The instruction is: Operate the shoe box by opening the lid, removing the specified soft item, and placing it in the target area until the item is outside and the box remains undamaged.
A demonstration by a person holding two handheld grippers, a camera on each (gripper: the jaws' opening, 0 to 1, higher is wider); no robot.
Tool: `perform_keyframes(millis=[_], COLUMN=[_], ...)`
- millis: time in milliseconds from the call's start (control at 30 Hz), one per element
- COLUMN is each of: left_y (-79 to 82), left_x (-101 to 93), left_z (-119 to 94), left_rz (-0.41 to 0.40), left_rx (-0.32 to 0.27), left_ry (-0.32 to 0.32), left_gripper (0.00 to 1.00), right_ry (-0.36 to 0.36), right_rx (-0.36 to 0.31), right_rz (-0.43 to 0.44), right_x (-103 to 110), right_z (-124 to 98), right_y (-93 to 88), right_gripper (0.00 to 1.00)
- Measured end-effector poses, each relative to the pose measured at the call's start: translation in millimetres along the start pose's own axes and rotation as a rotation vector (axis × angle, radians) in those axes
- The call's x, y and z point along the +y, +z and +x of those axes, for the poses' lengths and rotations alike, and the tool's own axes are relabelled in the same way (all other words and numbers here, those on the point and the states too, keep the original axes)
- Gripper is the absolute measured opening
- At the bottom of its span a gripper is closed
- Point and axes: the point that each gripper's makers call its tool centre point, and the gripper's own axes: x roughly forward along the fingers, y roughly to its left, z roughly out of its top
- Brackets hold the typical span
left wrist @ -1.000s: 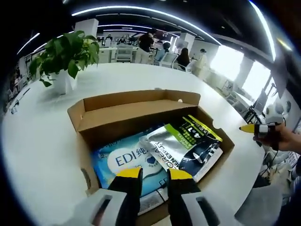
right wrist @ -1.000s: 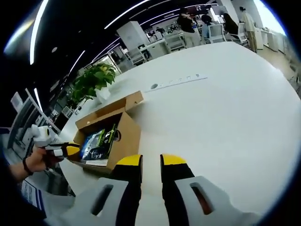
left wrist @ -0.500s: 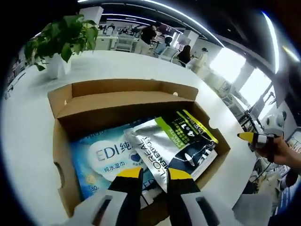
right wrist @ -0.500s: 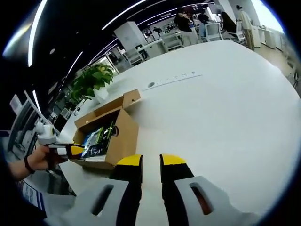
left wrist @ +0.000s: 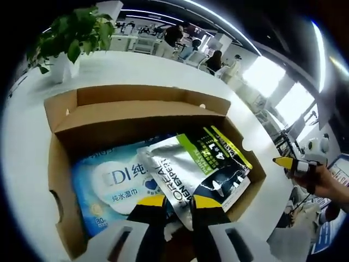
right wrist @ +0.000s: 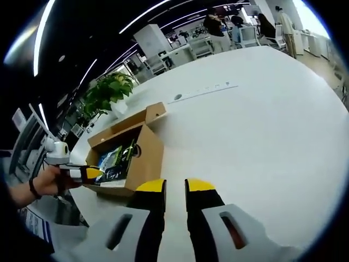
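Observation:
An open cardboard shoe box (left wrist: 60, 164) lies on the white table (left wrist: 22, 142), its lid flap (left wrist: 136, 117) folded back at the far side. Inside lie a blue wet-wipes pack (left wrist: 117, 183) and, partly over it, a silver, green and black pouch (left wrist: 202, 164). My left gripper (left wrist: 178, 202) is open with a narrow gap, its yellow tips just above the pouch's near edge. The right gripper's yellow tip (left wrist: 286, 162) hangs off the box's right side. In the right gripper view my right gripper (right wrist: 175, 185) is open above bare table, with the box (right wrist: 143, 158) ahead to the left and the left gripper (right wrist: 90, 173) at its near end.
A potted plant (left wrist: 71, 38) stands on the table beyond the box, also seen as the plant (right wrist: 109, 93) in the right gripper view. A hand (left wrist: 322, 180) holds the right gripper. Wide bare table (right wrist: 256, 125) stretches right of the box. Desks and people are far behind.
The left gripper has pushed forward and down toward the box, so its tips now hang over the pouch's near edge. The right gripper has hardly moved.

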Motion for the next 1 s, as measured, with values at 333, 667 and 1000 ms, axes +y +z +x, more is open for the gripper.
perform_keyframes(millis=[333,667,1000], left_y=[-0.3,2.2,4.2], left_x=[2.6,3.6,7.5], left_z=[-0.8,-0.3,-1.1], left_rz=[-0.023,-0.006,-0.015], left_rx=[-0.009,-0.032,-0.049], left_ry=[-0.006,-0.017,-0.026], left_gripper=[0.13,0.05,0.03], right_ry=[0.024,0.068,0.118], right_rx=[0.024,0.035,0.059], right_rz=[-0.024,-0.066,-0.11], right_x=[12.1,36.9,61.8], right_z=[12.2,26.5,40.4], right_y=[-1.7,5.4,7.9], right_gripper=[0.12,0.11,0.11])
